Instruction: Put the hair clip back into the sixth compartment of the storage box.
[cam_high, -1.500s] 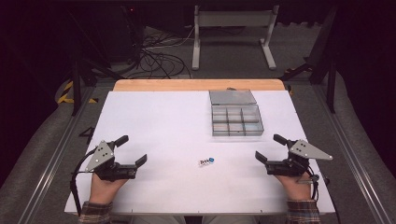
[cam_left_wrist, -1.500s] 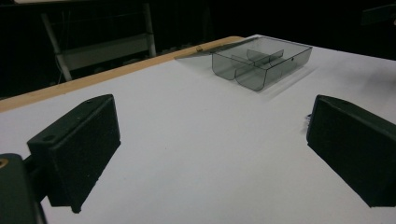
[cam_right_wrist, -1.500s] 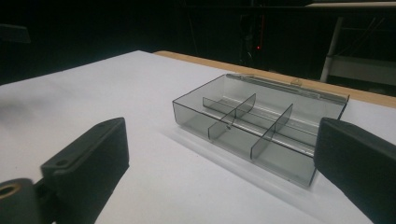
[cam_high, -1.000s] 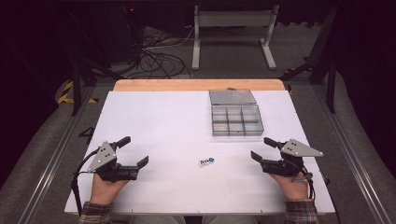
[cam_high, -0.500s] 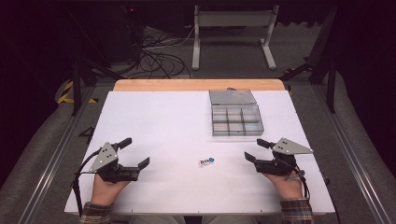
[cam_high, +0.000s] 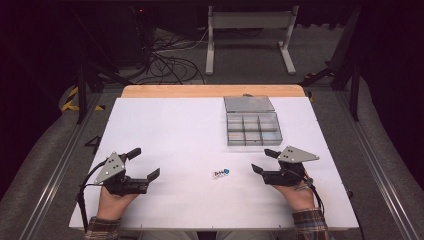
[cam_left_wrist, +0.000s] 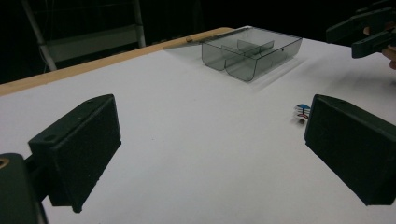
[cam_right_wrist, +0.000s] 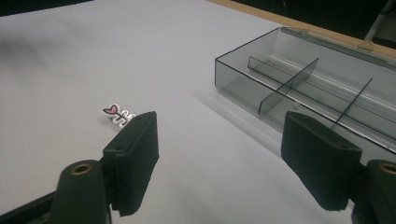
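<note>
Two grippers, left gripper (cam_high: 149, 162) and right gripper (cam_high: 264, 161), stand open and empty; the flat sticker (cam_high: 220, 173) risks sliding away under a shallow pinch.

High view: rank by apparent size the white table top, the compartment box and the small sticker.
1. white table top, largest by far.
2. compartment box, open with its lid laid back.
3. small sticker, tiny, lying between the two tools.

Small colourful charm (cam_high: 220, 173) – flat on table (cam_high: 165, 130)
</note>
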